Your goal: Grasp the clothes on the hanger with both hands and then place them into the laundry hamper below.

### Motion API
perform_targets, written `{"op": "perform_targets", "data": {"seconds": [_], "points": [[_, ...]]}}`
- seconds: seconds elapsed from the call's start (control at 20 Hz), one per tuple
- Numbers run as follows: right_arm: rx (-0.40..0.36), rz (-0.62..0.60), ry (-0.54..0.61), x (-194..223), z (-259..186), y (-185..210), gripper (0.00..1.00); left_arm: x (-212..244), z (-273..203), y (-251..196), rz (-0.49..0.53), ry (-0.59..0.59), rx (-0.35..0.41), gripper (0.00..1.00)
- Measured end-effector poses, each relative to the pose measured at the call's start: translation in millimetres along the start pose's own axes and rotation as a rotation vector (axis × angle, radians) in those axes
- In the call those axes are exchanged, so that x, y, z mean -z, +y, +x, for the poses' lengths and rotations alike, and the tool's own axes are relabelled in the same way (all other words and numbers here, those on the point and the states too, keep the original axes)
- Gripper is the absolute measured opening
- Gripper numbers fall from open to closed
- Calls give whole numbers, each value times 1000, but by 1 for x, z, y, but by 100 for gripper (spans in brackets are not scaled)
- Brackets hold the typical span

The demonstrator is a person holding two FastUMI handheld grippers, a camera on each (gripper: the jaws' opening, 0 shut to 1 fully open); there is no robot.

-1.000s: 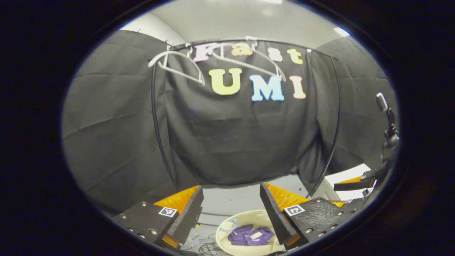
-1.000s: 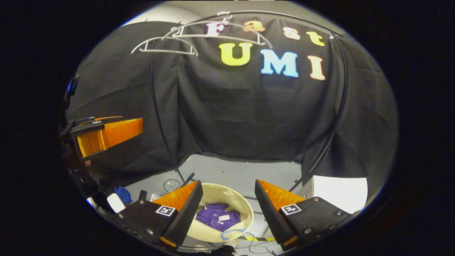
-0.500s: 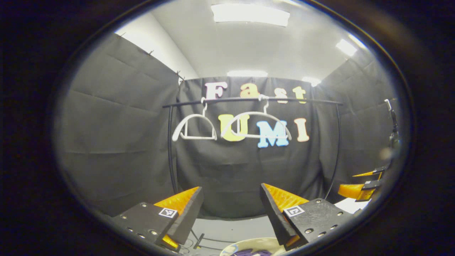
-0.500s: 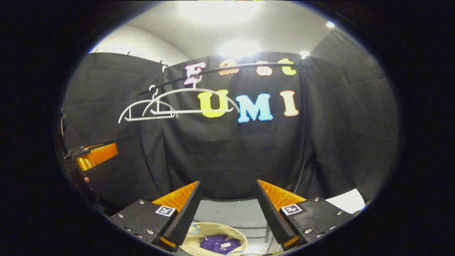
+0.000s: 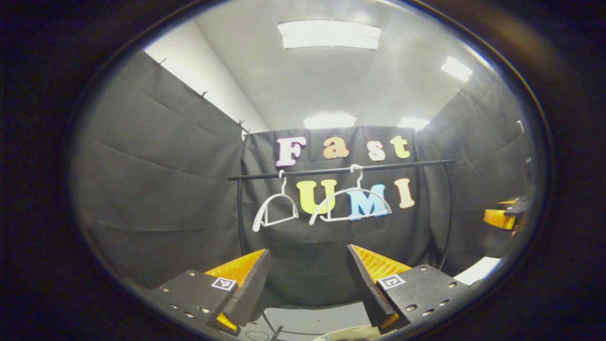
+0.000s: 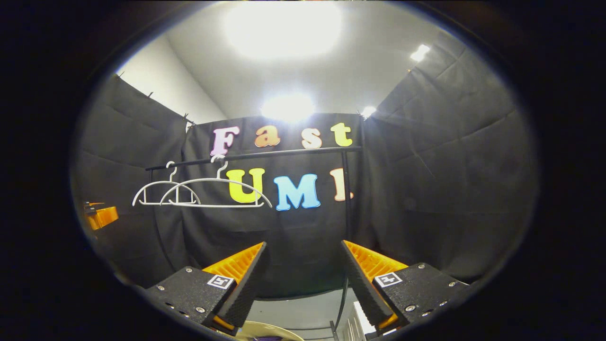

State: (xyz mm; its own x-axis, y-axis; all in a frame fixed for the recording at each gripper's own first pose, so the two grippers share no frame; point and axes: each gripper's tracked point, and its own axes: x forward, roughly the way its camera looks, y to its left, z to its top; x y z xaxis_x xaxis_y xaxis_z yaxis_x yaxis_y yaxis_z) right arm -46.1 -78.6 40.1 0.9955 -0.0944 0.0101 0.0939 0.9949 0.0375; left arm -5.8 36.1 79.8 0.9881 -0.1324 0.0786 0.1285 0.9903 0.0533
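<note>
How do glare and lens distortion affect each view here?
Right gripper view: ceiling lights bloom to blown-out white, hazing the wall's top edge. Left gripper view: the light panel keeps its outline, with mild haze. In both, fisheye bends the rail and walls; hangers stay sharp.

Laundry hamper and its purple clothes cut off at bottom edge

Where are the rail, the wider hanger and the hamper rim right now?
rail (image 5: 402, 165), left gripper view, on the bar right of the hooks.
wider hanger (image 5: 350, 192), left gripper view, on the top of its arch.
hamper (image 6: 289, 333), right gripper view, on its pale rim at the bottom.
</note>
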Motion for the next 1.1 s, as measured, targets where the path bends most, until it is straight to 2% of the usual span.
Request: {"op": "perform_targets", "data": {"seconds": [0.15, 0.35, 0.5, 0.55, 0.6, 0.75, 0.8, 0.85, 1.1], "points": [[56, -3, -3, 2, -2, -16, 90, 1, 2, 9, -17, -8, -18, 99], [80, 2, 0, 3, 1, -19, 94, 5, 7, 20, -30, -11, -33, 99], [93, -1, 3, 3, 6, -19, 93, 13, 10, 23, -32, 4, -40, 92], [93, 0, 1, 2, 6, -17, 93, 15, 11, 24, -33, 5, -40, 99], [89, 1, -2, 2, 7, -14, 93, 17, 12, 23, -34, 8, -39, 92], [81, -8, 1, 5, 8, -8, 93, 17, 13, 23, -29, 13, -35, 92], [77, -13, 3, 6, 8, -7, 93, 18, 14, 23, -26, 13, -35, 86], [73, -16, 5, 7, 7, -5, 93, 17, 14, 23, -25, 11, -36, 92], [64, -15, 22, 13, 8, -2, 93, 18, 13, 24, -25, 10, -40, 92]]}}
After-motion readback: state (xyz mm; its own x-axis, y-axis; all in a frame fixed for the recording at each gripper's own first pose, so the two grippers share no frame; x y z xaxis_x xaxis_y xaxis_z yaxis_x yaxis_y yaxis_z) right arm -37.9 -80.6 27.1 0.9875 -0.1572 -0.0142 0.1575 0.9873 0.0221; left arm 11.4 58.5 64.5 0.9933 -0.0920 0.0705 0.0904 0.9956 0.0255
